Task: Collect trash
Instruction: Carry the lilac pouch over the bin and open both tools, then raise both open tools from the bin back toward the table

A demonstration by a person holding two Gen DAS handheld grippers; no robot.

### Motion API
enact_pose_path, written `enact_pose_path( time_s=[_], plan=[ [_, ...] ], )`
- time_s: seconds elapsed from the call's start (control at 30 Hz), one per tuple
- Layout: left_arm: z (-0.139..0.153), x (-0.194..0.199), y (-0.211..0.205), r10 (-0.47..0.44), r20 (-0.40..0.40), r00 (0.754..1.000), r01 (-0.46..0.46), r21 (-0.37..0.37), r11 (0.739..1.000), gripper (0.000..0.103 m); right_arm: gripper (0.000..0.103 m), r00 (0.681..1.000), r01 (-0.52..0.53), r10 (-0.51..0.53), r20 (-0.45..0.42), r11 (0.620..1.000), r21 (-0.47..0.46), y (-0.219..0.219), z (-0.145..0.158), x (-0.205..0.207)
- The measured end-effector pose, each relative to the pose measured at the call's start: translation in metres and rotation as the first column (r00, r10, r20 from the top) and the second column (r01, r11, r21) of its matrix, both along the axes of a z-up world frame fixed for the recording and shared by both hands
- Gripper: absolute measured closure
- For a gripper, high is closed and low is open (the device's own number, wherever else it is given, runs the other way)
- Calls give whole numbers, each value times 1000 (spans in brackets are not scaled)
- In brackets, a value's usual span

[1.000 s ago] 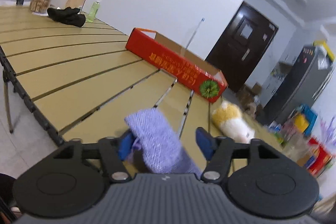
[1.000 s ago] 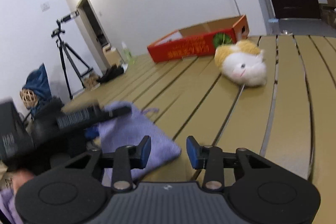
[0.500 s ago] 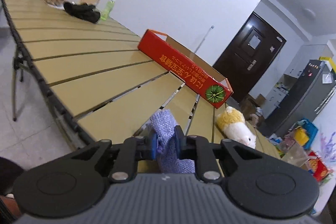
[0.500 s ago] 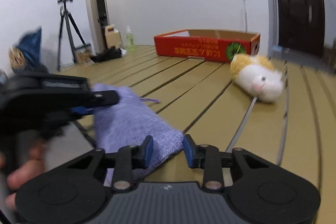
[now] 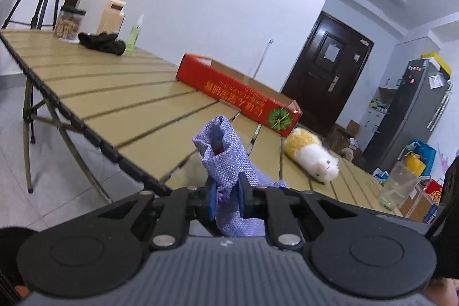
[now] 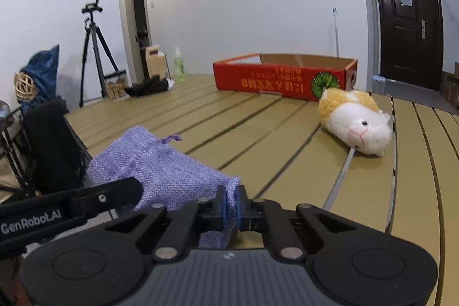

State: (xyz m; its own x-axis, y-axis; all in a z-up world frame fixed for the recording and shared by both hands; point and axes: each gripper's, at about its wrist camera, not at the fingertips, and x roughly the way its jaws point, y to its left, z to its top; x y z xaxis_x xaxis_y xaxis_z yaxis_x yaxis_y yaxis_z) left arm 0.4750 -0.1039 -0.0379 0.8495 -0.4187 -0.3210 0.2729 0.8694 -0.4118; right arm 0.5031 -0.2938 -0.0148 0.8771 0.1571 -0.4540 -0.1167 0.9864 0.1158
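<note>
Lilac woven pouch (image 5: 226,162) pinched by both my claws, left claw (image 5: 226,198) near its neck, right claw (image 6: 231,208) on a corner, lifted at the surface (image 5: 120,102) edge. Mouth gapes; trash collecting barely begun. Plush hamster (image 6: 355,116) beyond.

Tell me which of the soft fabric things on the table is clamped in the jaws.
The purple drawstring pouch: both the left gripper and right gripper pinch it. The plush hamster and black cloth lie untouched farther along the table.
</note>
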Motion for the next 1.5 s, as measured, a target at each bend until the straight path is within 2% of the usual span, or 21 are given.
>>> enact_pose_path(
  time_s=[0.13, 0.23, 0.4, 0.53, 0.63, 0.73, 0.8, 0.87, 0.93, 1.0, 1.03, 1.1, 1.17, 1.2, 1.4, 1.5],
  plan=[
    [14, -11, 23, 1, 34, 999, -1, 1, 1000, 89, 97, 997, -66, 64, 40, 997, 48, 16, 12, -4],
    [16, -22, 60, 34, 24, 999, -34, -15, 999, 89, 97, 986, -168, 165, 38, 983, 75, 46, 13, -1],
    [-14, -30, 132, 109, -111, 988, -118, -71, 991, 88, 97, 949, -315, 315, -14, 948, 39, 112, -6, 2],
    [-43, -28, 166, 134, -235, 963, -151, -58, 987, 88, 97, 905, -408, 402, -135, 913, -21, 169, -35, 7],
    [-70, -18, 187, 141, -372, 917, -167, -37, 985, 88, 97, 864, -452, 424, -272, 891, -45, 199, -71, 18],
    [-107, -3, 201, 143, -523, 841, -173, -9, 985, 88, 97, 807, -482, 427, -407, 875, -37, 215, -113, 32],
    [-134, 3, 208, 179, -604, 777, -214, 13, 977, 83, 90, 754, -498, 414, -510, 866, -33, 224, -143, 45],
    [-155, 7, 210, 214, -650, 729, -230, 63, 971, 66, 81, 729, -481, 377, -571, 876, -36, 226, -169, 52],
    [-174, 9, 209, 218, -676, 704, -187, 120, 975, 59, 82, 705, -480, 356, -614, 876, -44, 228, -187, 56],
    [-182, 9, 209, 231, -689, 687, -158, 169, 973, 57, 82, 699, -476, 339, -629, 878, -56, 227, -194, 57],
    [-184, 9, 210, 226, -699, 678, -148, 171, 974, 51, 82, 696, -481, 341, -631, 875, -58, 228, -194, 58],
    [-182, 7, 210, 216, -699, 682, -133, 172, 976, 49, 77, 697, -487, 348, -627, 872, -56, 228, -192, 58],
    [-178, 7, 208, 231, -690, 686, -129, 196, 972, 40, 68, 701, -486, 352, -620, 872, -55, 226, -188, 56],
    [-177, 9, 203, 243, -685, 687, -133, 210, 969, 40, 67, 703, -487, 354, -617, 871, -55, 226, -186, 56],
    [-178, 12, 197, 249, -685, 685, -114, 236, 965, 39, 66, 709, -483, 355, -610, 874, -53, 220, -182, 60],
    [-171, 10, 197, 260, -662, 703, -119, 251, 961, 39, 66, 730, -476, 365, -578, 878, -46, 216, -170, 57]
  ],
)
